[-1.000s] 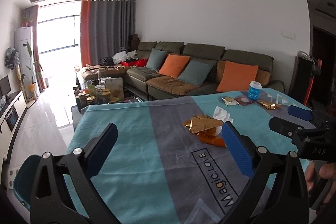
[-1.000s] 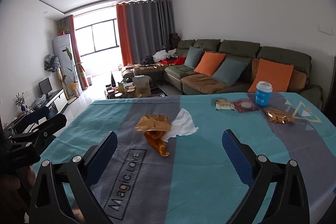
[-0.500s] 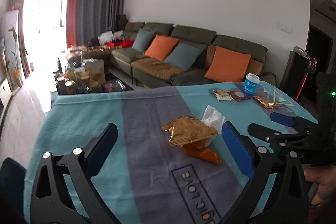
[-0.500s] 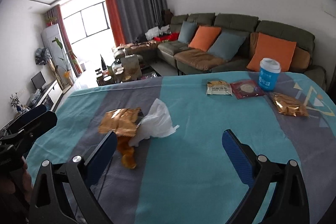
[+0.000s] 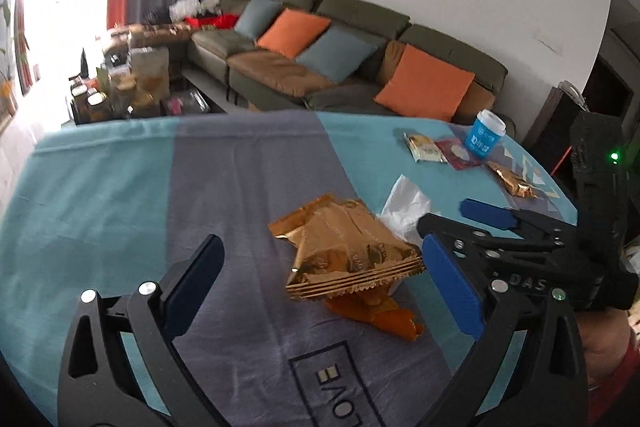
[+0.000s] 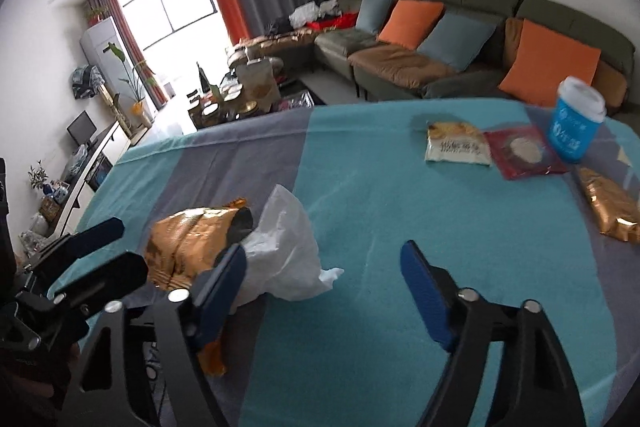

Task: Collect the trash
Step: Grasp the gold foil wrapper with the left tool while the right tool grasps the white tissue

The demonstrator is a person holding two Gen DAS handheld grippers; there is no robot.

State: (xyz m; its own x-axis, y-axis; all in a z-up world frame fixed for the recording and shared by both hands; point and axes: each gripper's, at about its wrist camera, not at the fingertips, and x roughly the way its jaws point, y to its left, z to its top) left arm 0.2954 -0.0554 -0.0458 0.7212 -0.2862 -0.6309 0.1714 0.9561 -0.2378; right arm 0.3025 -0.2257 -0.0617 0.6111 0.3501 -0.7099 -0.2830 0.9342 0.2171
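Both claws have closed in on the trash pile since a sec ago. Left claw (image 5: 320,279) is wide open w/ the gold wrapper (image 5: 344,247) between its jaws, untouched. Right claw (image 6: 324,279) is closing, tissue (image 6: 286,247) by its left pad; no grip yet. Pickup looks imminent. Teal-grey cloth covers the counter (image 6: 380,195); cup (image 6: 576,123), more packets far side; sofa (image 5: 360,39) behind.

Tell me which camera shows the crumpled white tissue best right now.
The right wrist view: the tissue lies close and nearly whole, beside the gold wrapper, only its near edge hidden by a gripper finger. The left wrist view shows just a part of it, behind the wrapper and the right gripper.
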